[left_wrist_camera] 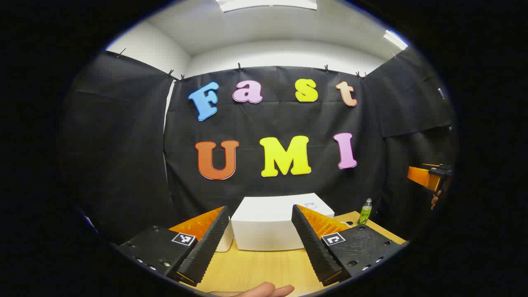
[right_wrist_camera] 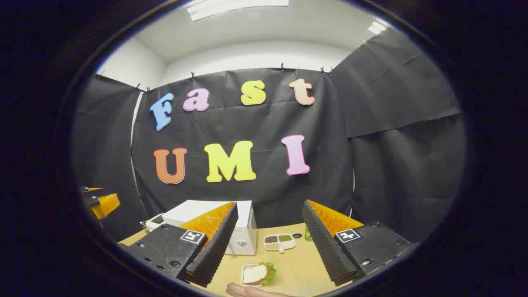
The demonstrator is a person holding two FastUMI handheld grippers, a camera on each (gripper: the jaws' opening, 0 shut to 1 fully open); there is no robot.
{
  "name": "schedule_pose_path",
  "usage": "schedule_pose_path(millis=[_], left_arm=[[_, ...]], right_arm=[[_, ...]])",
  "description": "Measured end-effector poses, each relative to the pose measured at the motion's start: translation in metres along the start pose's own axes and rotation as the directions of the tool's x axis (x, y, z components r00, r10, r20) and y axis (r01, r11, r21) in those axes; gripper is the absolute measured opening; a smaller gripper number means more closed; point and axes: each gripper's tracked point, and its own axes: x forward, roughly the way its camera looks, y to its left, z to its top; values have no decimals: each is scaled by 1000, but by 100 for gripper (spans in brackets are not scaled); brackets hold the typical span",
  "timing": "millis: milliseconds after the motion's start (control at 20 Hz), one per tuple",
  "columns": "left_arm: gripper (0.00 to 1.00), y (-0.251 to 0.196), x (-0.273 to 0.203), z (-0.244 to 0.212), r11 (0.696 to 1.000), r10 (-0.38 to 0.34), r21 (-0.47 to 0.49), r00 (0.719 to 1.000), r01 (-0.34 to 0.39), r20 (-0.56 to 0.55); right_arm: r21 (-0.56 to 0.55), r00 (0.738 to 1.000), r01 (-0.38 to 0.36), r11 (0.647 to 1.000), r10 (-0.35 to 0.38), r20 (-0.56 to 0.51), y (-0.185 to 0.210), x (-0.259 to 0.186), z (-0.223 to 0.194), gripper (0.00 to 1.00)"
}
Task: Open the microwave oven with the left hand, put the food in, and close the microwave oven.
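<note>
Both tongs, left and right, spread, empty. Boxy white microwave oven far-centre on wooden worktop: rigid; door edge unclear. Sandwich with lettuce near: soft, grip tray.

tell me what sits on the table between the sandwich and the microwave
In the right gripper view, a divided snack tray lies between the sandwich and the microwave.
</note>
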Motion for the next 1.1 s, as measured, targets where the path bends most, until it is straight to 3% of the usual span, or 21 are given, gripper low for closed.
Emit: schedule_pose_path(millis=[50,300,350,400,450,500,550,600,650,850,900,950,1000,1050,1100], left_arm=[[95,0,-1,1,1000,-3,-2,1000,3,6],[94,-3,-4,5,1000,-7,-7,1000,7,9],[85,-2,-4,4,1000,-6,-4,1000,6,7],[95,-3,-3,3,1000,-5,-2,1000,5,3],[95,-4,-4,2,1000,-7,-4,1000,7,-1],[95,-5,-4,0,1000,-13,-4,1000,13,-6],[95,-6,-2,-2,1000,-13,-8,1000,13,-12],[87,-6,-1,-4,1000,-15,-14,1000,14,-17],[95,-8,-1,-5,999,-24,-23,999,24,-22],[96,-22,4,-8,994,-79,-84,996,76,-32],[96,-25,8,-9,992,-82,-95,996,78,-31],[95,-28,11,-11,991,-88,-104,996,84,-34],[95,-31,16,-13,990,-90,-110,995,85,-35],[95,-34,21,-15,990,-88,-115,995,83,-38],[95,-37,26,-19,990,-91,-117,995,85,-49]], right_arm=[[-2,1000,0,1000,0,-1,-2,-1,0,90],[0,1000,4,1000,-4,-8,-11,-1,-2,90],[-2,1000,7,1000,-7,-7,-13,-2,-1,90],[-5,1000,9,1000,-9,-5,-14,-3,-1,100],[-8,1000,7,1000,-7,-3,-15,-3,0,100],[-9,1000,7,1000,-7,-2,-15,-4,0,90],[-11,1000,8,1000,-8,-1,-16,-4,1,90],[-11,1000,6,1000,-6,1,-16,-4,2,90],[-10,1000,4,1000,-4,0,-17,-3,2,90],[4,1000,-2,1000,2,-3,-20,-2,-2,90],[6,1000,-4,1000,4,-15,-20,0,-7,100],[10,1000,-4,1000,4,-25,-22,2,-10,90],[13,1000,-4,1000,5,-30,-23,3,-11,100],[12,1000,-5,1000,5,-29,-24,4,-11,90],[10,1000,-6,1000,6,-27,-25,5,-11,100]])
